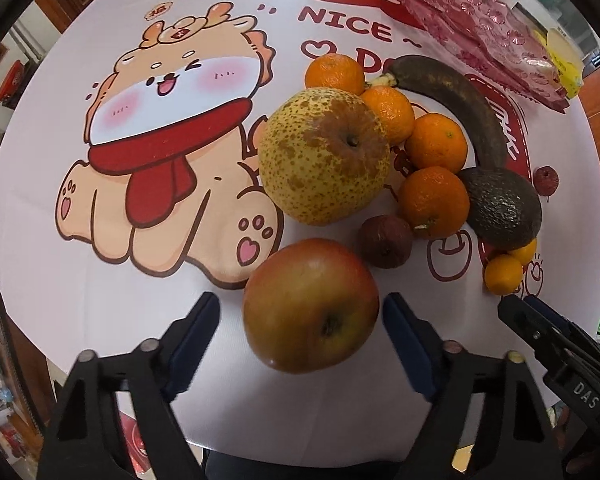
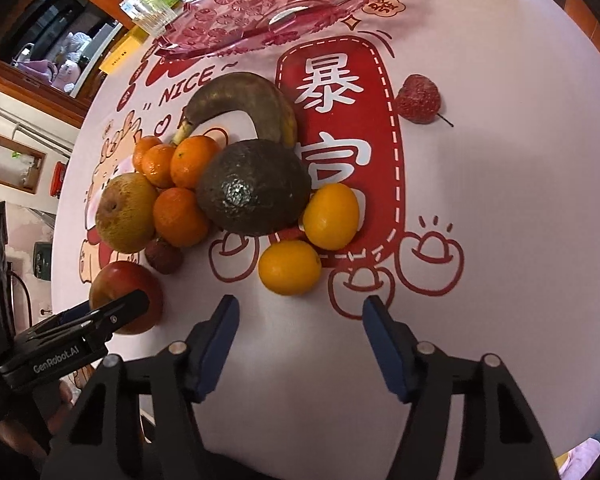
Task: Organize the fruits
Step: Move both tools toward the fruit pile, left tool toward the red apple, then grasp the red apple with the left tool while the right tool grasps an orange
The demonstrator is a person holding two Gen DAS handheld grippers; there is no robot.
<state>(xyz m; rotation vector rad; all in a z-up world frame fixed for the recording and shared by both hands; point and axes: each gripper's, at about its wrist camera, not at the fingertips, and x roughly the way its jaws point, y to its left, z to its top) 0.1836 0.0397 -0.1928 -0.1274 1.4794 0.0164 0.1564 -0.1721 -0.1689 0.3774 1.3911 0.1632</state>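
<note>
**A:** Apple (image 1: 311, 306) sits near edge of the fruit pile, between the left gripper (image 1: 300, 332) pads, which stand off both flanks: open, nothing held. Looks firm, heavy, waxy. Grip across the widest part, below the stem dimple.

**B:** Right gripper (image 2: 298, 344)?

**A:** Open, empty, jaws just short of the near kumquat (image 2: 289, 267). Small, smooth, probably rolls; go gently.

**B:** Rest of the pile?

**A:** Pear (image 1: 324, 156), tangerines (image 1: 436, 148), avocado (image 1: 502, 208) and browned banana (image 1: 452, 100) touching in a cluster. Banana likely soft.

**B:** Surface?

**A:** Round table (image 1: 80, 312), slick printed cloth. Pink tray (image 2: 284, 4) far side. Cabinets beyond.
</note>
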